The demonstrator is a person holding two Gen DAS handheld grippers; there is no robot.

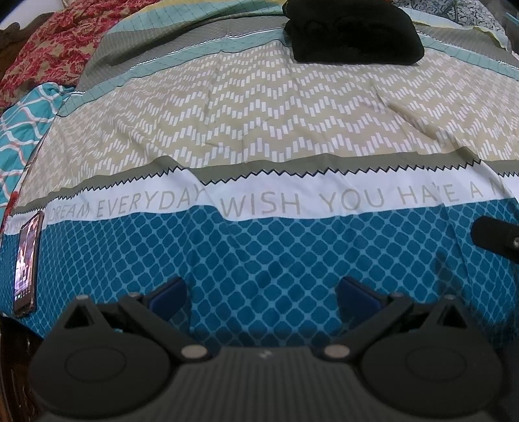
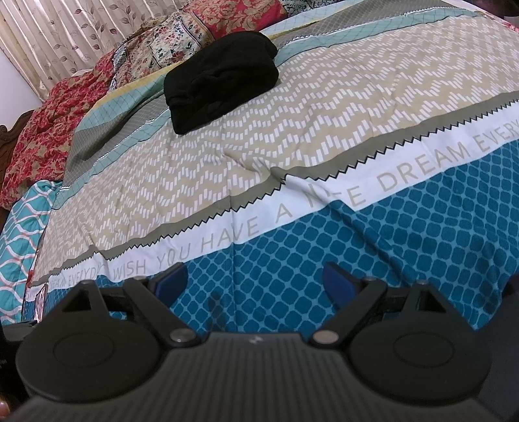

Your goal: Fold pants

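Observation:
The black pants [image 1: 352, 31] lie folded in a compact bundle at the far side of the bed, on the patterned bedsheet [image 1: 259, 113]. They also show in the right wrist view [image 2: 222, 81], far left of centre. My left gripper [image 1: 261, 295] is open and empty, low over the blue part of the sheet near the front edge. My right gripper [image 2: 254, 285] is open and empty, also over the blue band. Both are far from the pants. Part of the right gripper [image 1: 496, 237] shows at the right edge of the left wrist view.
A phone [image 1: 26, 263] lies on the sheet at the left edge. Red floral bedding [image 2: 45, 123] and a teal wavy cloth [image 2: 19, 227] are piled at the bed's left side. Curtains [image 2: 65, 32] hang behind. The sheet has shallow wrinkles.

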